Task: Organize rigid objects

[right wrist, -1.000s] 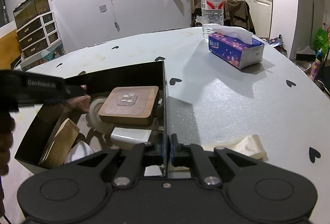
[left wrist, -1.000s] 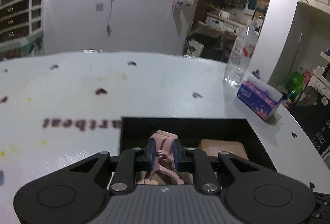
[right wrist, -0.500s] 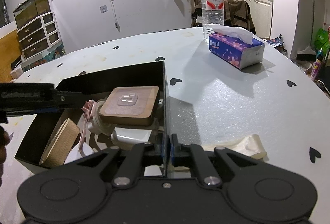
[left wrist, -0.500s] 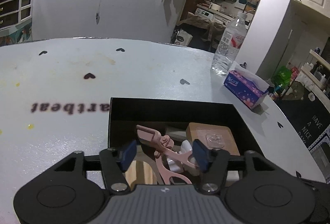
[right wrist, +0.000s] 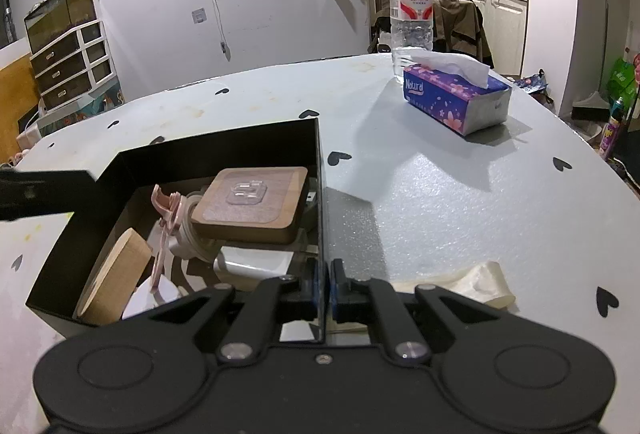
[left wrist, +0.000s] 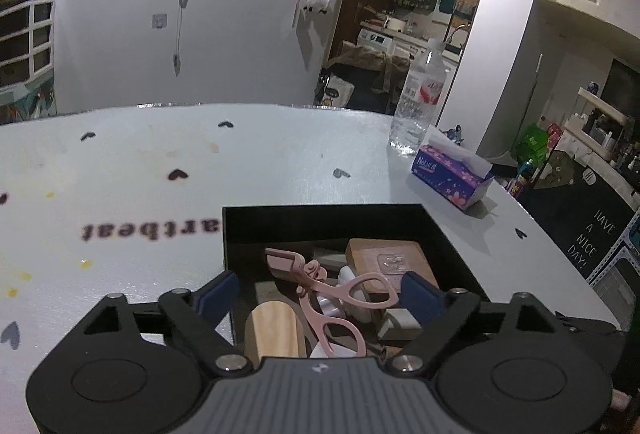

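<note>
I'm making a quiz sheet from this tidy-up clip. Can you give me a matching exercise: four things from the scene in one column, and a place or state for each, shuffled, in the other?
Things:
1. pink eyelash curler
2. water bottle
3. right gripper
4. tissue pack

Places or states:
A. clamped on the black box's side wall
B. standing upright behind the tissue pack
C. lying inside the black box
D. on the bare table, a tissue sticking out

Pairs: 1-C, 2-B, 3-A, 4-D
</note>
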Demonstrator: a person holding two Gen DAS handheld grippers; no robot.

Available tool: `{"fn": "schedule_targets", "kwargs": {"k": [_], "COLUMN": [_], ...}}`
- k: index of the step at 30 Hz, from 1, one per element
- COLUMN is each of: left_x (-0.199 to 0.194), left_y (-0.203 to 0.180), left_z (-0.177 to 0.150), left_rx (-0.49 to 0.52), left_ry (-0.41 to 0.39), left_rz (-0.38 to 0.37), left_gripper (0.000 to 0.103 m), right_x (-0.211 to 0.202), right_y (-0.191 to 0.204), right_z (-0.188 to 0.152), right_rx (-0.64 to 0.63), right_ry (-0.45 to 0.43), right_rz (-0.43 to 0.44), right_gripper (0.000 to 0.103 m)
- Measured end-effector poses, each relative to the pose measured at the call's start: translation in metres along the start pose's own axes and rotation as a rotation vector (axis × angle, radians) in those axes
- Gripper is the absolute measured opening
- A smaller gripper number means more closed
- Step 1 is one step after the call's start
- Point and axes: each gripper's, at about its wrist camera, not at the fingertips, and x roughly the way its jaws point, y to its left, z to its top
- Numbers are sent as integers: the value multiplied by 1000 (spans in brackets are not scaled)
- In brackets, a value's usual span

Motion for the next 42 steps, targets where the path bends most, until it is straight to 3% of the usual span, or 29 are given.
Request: {"fn": "schedule_targets", "kwargs": {"k": [12,23,30,38,42], "left_x": [-40,-71,-84,-98,-104], "left_y": [3,9,18,16,13], "left_z": [-12,-30,-40,-49,-55], "left_rx": [2,5,-26,-31,-25], "left_ry": [-49,-86,-114,-159,-176], "left_rz": [31,81,91,100,107], "left_gripper": [103,103,103,103,103], "right_x": [-4,-8,-47,-106,-130], "right_y": [3,5,7,11,12], "right_z": [0,1,10,-1,-15], "right_rx": [-12,-29,-48,-65,-69], "right_ry": [-5,-12,-115,-225,-256], "right_rz": [-11,-20,-17,21,27], "right_gripper": [5,5,7,25,39]}}
